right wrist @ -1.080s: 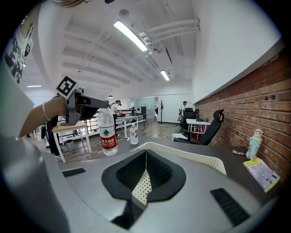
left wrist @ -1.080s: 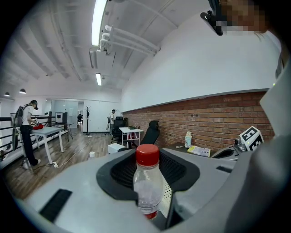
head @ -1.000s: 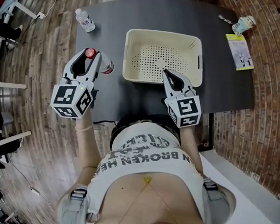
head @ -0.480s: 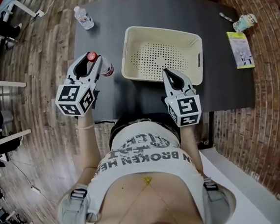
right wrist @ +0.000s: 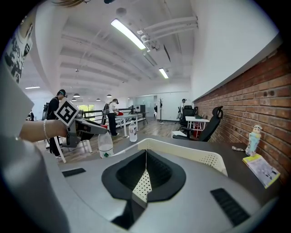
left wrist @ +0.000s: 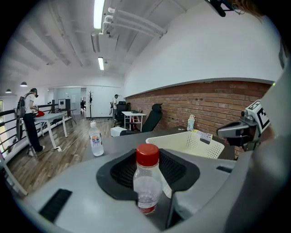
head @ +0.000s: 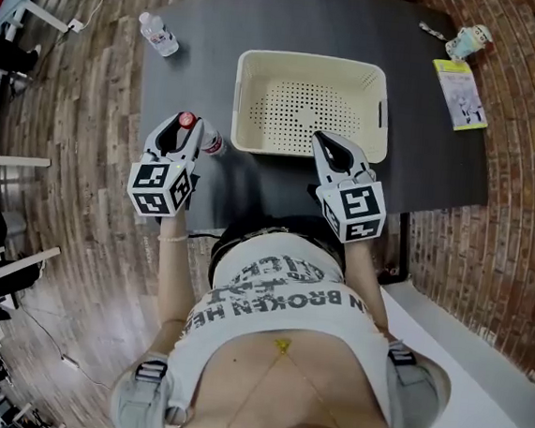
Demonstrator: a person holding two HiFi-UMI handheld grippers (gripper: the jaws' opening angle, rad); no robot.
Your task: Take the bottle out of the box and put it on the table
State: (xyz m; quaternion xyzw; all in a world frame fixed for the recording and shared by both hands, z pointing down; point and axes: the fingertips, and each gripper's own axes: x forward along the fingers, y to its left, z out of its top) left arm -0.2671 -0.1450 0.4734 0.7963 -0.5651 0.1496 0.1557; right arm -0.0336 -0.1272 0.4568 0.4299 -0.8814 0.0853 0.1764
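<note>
The left tongs (head: 184, 127) are clamped on the bottle (left wrist: 146, 182), gripping the clear body below its red cap (head: 186, 119). The right tongs (head: 320, 141) are pressed together with nothing between them, their tip over the near rim of the box (head: 310, 62).

Compared with a second ago, the left tongs and bottle sit lower and have drawn in toward the box's near left corner. The right tongs have not shifted.

The bottle is out of the box, upright above the left part of the tabletop (head: 252, 174). I cannot tell whether its base touches.

The box's left wall is just beside the bottle, and the box is empty. A second bottle (head: 159, 36) stands well apart at the far left corner of the tabletop. At the far right corner are a small container (head: 467, 44) and a booklet (head: 458, 97) near it.
</note>
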